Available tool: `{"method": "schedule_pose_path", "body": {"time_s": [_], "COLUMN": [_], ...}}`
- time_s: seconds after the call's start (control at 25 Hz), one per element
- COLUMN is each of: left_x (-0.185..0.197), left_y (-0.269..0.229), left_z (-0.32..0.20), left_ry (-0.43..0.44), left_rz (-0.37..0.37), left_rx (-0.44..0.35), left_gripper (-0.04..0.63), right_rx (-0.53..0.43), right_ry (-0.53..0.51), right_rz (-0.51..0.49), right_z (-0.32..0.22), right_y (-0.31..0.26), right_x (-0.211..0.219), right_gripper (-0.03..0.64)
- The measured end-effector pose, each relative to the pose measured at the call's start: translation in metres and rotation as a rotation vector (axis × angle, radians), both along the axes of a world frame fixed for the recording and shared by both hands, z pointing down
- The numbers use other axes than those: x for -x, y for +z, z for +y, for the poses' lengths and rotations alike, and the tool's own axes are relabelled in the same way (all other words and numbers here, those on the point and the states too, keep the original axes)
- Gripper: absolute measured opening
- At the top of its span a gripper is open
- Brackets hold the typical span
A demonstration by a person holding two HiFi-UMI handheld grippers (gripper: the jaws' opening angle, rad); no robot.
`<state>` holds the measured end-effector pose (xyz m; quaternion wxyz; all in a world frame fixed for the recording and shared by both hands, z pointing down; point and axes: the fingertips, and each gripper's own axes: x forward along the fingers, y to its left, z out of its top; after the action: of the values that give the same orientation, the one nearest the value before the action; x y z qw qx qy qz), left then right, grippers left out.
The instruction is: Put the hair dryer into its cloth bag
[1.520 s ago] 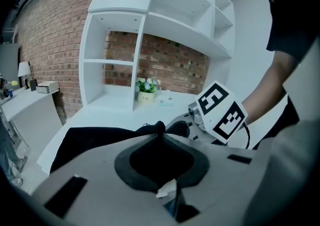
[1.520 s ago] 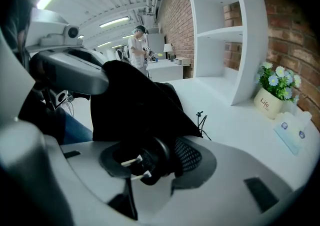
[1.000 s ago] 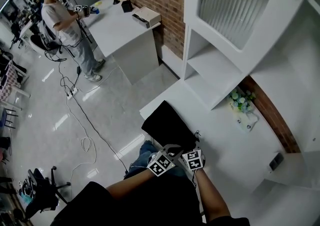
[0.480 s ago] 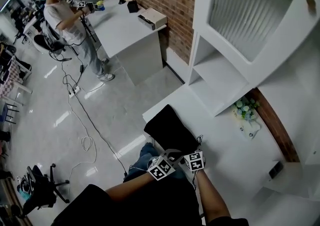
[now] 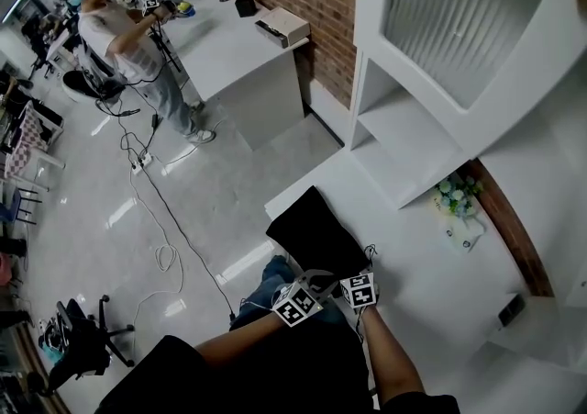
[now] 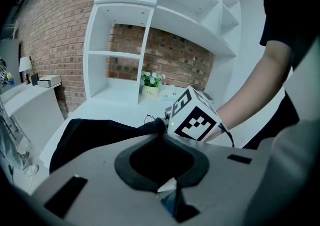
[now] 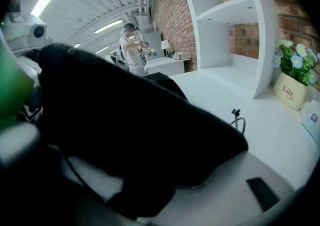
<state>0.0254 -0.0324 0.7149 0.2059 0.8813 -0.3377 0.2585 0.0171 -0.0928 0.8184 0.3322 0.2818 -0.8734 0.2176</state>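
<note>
At near end of white table (image 5: 431,297), left gripper (image 5: 304,291) and right gripper (image 5: 356,284) both clamped on black cloth bag (image 5: 316,233) edge. Hair dryer not visible in my views; judging insertion not yet confirmed.

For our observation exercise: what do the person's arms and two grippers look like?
Left gripper and right gripper each carry a white cube with black square markers; the jaws are grey. Short black sleeves, forearms bare.
</note>
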Motion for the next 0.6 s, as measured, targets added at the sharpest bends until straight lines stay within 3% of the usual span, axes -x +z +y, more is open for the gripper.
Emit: {"method": "schedule_pose_path", "body": {"time_s": [0.24, 0.6], "left_x": [0.006, -0.015], "left_y": [0.005, 0.007], "left_z": [-0.003, -0.003], "left_ry": [-0.028, 0.002], "left_rz": [-0.001, -0.002], "left_rx": [0.026, 0.020], "left_gripper": [0.035, 0.035], "right_rx": [0.011, 0.003], "right_ry": [-0.014, 0.002], "right_rz": [0.001, -0.062], "right_z": [-0.001, 0.010], "right_y": [0.000, -0.029], "right_x": [-0.002, -0.026], "right_gripper": [0.243, 0.274]}}
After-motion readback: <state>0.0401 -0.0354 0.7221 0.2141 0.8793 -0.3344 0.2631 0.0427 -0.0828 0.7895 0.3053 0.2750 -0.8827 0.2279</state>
